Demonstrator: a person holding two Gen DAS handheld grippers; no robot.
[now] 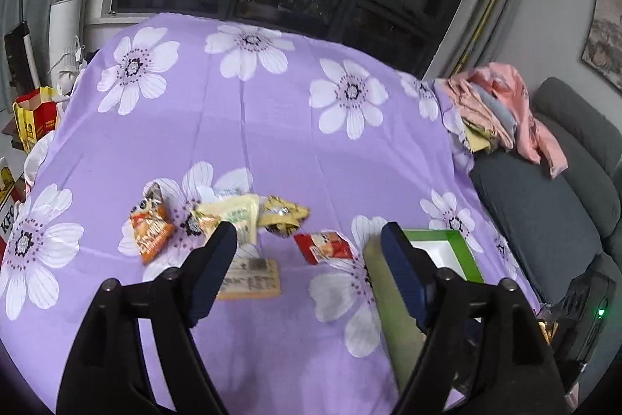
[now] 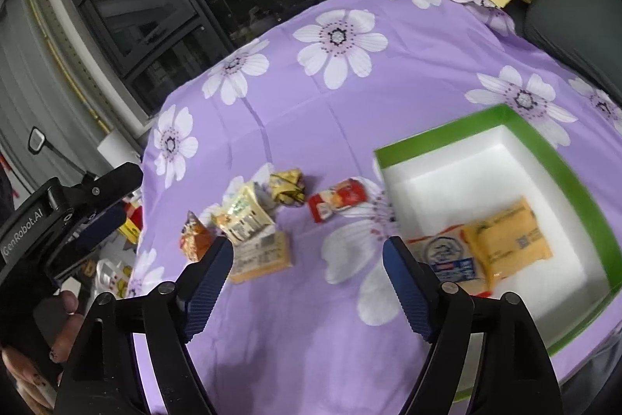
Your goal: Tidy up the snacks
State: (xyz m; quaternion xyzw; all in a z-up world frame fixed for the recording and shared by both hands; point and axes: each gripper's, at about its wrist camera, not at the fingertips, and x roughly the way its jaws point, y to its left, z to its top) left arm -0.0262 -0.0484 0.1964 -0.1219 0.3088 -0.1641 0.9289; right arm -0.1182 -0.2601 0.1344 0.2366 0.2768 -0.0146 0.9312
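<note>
Loose snacks: red packet [image 2: 337,200] and others mid-desk; two packets already laid in green-rimmed box [image 2: 552,158] at right edge; both jaws spread, empty; next pick judged pending, red packet nearest.

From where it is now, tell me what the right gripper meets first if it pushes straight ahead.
The right gripper is open and empty, pointing down at bare purple flowered cloth. It would probably meet the cloth first, with the red snack packet just beyond. Depth is hard to judge here.
</note>
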